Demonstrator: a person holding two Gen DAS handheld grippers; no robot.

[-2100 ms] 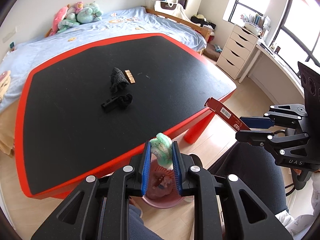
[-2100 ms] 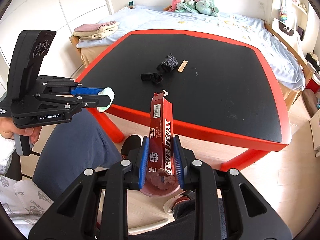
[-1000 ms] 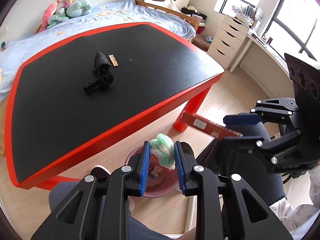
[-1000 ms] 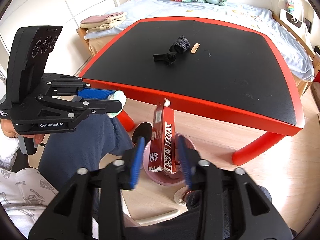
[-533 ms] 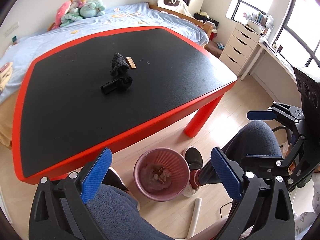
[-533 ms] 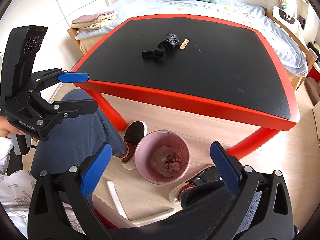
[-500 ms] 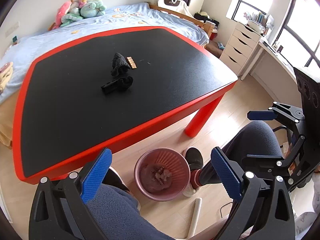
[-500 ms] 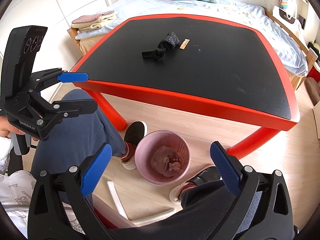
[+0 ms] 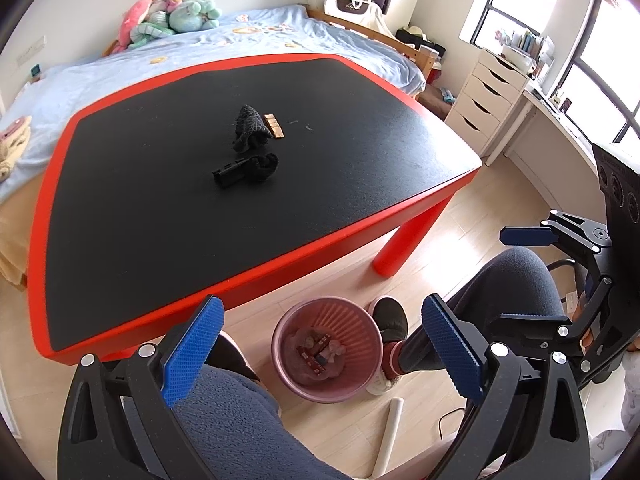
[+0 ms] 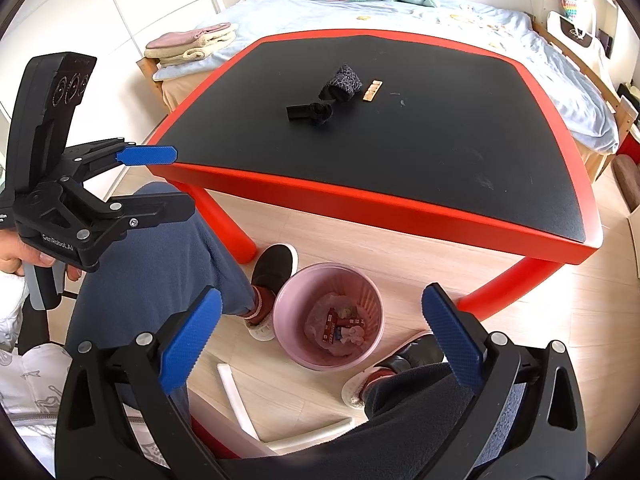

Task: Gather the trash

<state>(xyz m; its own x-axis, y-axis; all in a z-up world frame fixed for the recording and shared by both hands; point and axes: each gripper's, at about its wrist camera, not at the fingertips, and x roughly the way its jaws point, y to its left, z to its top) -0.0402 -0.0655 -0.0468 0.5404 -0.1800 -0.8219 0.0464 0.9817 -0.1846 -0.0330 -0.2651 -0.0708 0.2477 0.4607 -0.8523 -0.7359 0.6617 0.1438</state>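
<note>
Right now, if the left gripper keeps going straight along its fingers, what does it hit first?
Most likely the pink trash bin on the floor: the open left gripper frames it. Depth is unclear.

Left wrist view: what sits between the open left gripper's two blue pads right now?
Nothing is held. Between the left gripper's spread pads, the left wrist view shows the pink trash bin on the floor below, with the red box inside it.

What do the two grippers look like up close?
Both are black plastic frames with silver screws and blue bumpy pads on their fingers. The left gripper says "GenRobot.AI" in white on its side, seen from the right wrist view, and has a tall black back with three round holes. The right gripper looks like its twin, with three such holes too.
</note>
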